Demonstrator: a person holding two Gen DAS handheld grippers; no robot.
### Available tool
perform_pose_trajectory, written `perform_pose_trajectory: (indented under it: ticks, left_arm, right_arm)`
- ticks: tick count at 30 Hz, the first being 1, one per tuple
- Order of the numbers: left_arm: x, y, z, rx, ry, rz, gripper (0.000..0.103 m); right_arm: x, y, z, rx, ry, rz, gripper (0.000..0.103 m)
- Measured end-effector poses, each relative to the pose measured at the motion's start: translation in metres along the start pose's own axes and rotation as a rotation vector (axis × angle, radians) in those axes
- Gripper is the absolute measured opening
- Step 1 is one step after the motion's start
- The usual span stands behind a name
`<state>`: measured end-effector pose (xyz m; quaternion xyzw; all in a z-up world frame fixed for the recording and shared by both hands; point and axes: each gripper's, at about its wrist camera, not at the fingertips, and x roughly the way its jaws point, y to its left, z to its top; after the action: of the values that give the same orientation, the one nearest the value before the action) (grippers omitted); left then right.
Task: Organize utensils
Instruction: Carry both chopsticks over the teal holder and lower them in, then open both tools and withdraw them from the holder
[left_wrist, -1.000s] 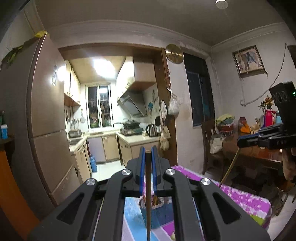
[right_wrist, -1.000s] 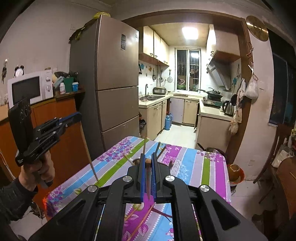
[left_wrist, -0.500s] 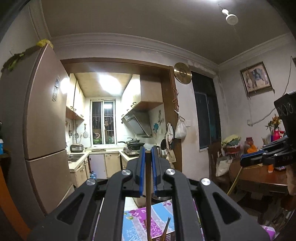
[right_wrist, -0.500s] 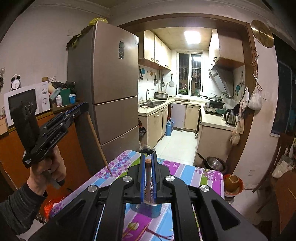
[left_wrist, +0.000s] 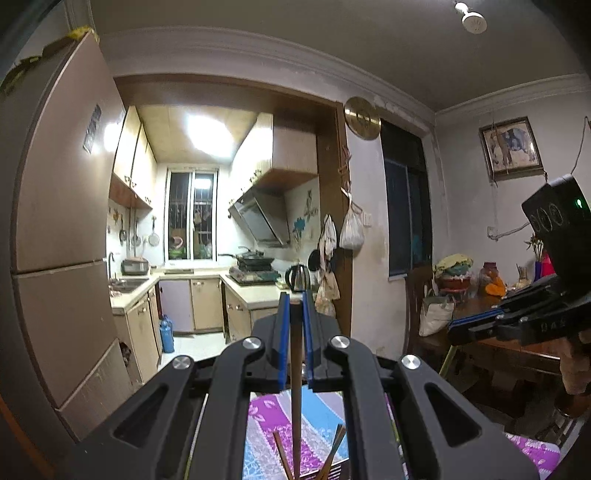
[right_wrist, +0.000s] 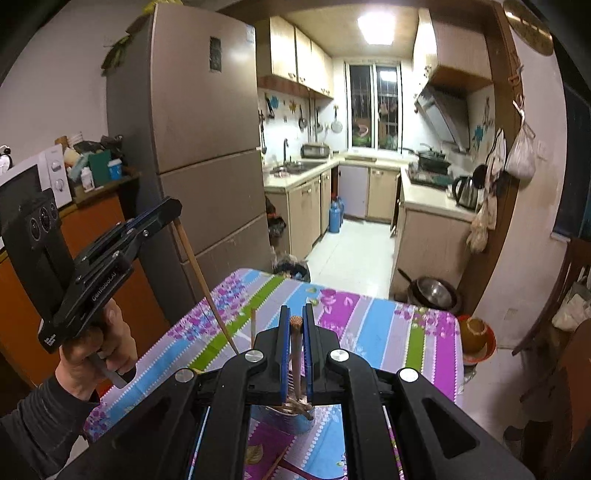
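My left gripper (left_wrist: 294, 306) is shut on a brown wooden chopstick (left_wrist: 295, 387) that hangs down toward other chopstick tips (left_wrist: 328, 458) at the bottom edge. My right gripper (right_wrist: 294, 325) is shut on another wooden chopstick (right_wrist: 295, 354), upright over a blue holder cup (right_wrist: 284, 419) with several chopsticks in it. In the right wrist view the left gripper (right_wrist: 162, 214) is raised at the left, its chopstick (right_wrist: 203, 280) slanting down toward the cup. In the left wrist view the right gripper (left_wrist: 461, 326) is at the right.
The cup stands on a table with a striped floral cloth (right_wrist: 369, 314). One more chopstick (right_wrist: 275, 467) lies on the cloth near me. A tall fridge (right_wrist: 199, 147) and a cabinet with a microwave (right_wrist: 33, 177) stand left. A dining table (left_wrist: 509, 343) is at the right.
Both grippers, still holding their chopsticks, have come down over the holder cup. The left gripper's chopstick now points close to the cup; the right one stands over its mouth.
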<state>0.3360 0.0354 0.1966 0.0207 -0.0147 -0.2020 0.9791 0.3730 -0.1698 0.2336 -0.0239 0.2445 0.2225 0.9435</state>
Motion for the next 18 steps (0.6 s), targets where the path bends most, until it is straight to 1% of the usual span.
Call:
perform_pose_trajectory:
  ticks: [11, 18]
  left_arm:
    - [0.022, 0.011, -0.036, -0.026, 0.064, -0.023, 0.005]
    - [0.032, 0.016, -0.051, -0.042, 0.09, -0.03, 0.005]
  right_arm:
    - [0.046, 0.001, -0.01, -0.003, 0.054, 0.007, 0.008]
    - [0.059, 0.0, -0.013, -0.002, 0.071, 0.007, 0.008]
